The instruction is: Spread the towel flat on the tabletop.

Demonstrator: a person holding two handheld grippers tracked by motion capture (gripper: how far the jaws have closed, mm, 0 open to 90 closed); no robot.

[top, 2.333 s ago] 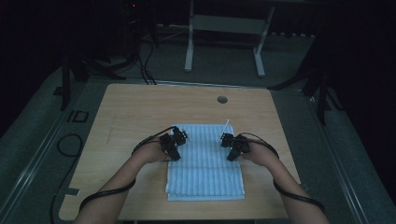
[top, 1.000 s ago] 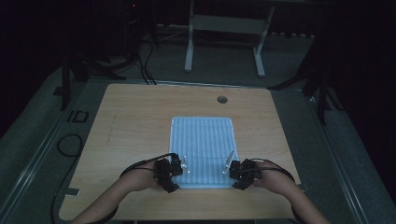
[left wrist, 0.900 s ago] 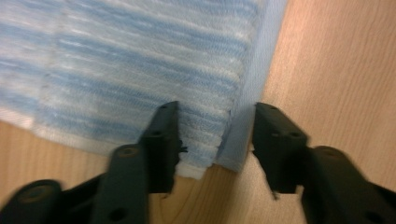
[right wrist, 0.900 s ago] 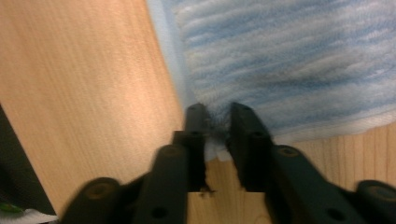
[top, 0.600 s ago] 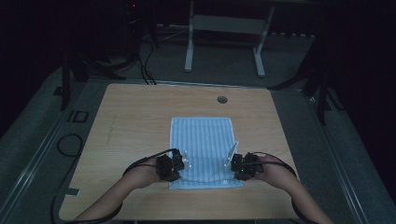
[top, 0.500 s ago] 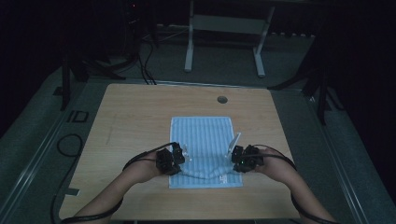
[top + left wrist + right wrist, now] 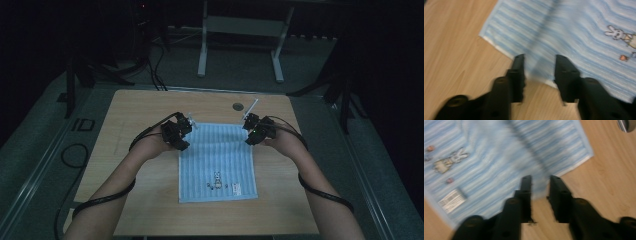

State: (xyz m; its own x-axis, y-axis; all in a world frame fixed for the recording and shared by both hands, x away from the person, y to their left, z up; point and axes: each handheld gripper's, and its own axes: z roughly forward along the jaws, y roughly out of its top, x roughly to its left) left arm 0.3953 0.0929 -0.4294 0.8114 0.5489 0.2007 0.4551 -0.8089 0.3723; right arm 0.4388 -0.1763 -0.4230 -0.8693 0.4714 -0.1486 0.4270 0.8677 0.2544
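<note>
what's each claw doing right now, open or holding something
Left claw: jaws apart, straddling the edge of the blue striped towel, not clamped on it.
Right claw: jaws apart too, over the towel's edge, holding nothing.

I am working in what looks like a lab or recording room, not a home. The space is dim and dark around one lit wooden table (image 7: 150,105). Beyond it stands the white metal frame of another desk (image 7: 240,35) on a grey carpeted floor (image 7: 235,75). Black cables (image 7: 155,65) run loose across that floor, and dark stands (image 7: 70,85) rise at both sides of the table. A round cable grommet (image 7: 239,106) is set into the tabletop near its far edge.
</note>
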